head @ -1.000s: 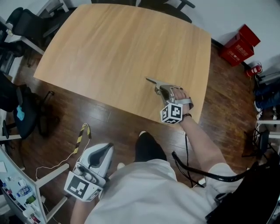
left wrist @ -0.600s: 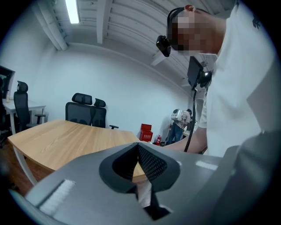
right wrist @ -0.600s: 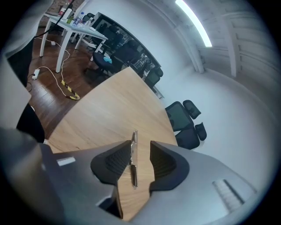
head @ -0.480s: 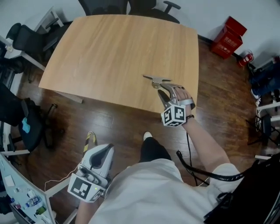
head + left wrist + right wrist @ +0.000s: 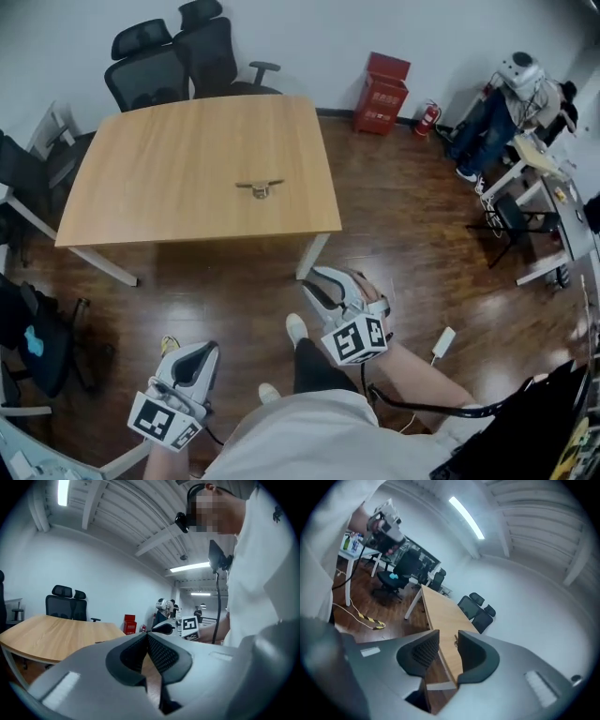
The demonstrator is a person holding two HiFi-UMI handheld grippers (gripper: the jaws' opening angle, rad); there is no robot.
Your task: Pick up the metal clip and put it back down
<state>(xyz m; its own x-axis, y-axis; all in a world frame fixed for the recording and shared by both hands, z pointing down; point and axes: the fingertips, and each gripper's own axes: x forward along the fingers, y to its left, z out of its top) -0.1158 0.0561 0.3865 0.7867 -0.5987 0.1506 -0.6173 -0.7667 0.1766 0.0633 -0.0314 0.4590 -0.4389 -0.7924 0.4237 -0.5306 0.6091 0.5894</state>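
Left gripper hangs down at 7 o'clock, jaws pinched together on nothing. Metal clip lies on the table, 11 o'clock from the right gripper, whose jaws have just been opening, now wide and empty.

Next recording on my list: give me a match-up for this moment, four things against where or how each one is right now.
Things:
1. metal clip
2. left tool
3. right tool
4. red crate

Places or states:
A. jaws apart, nothing between them
B. lying on the wooden table
C. jaws together, empty
D. standing on the floor beyond the table

Pairs: 1-B, 2-C, 3-A, 4-D
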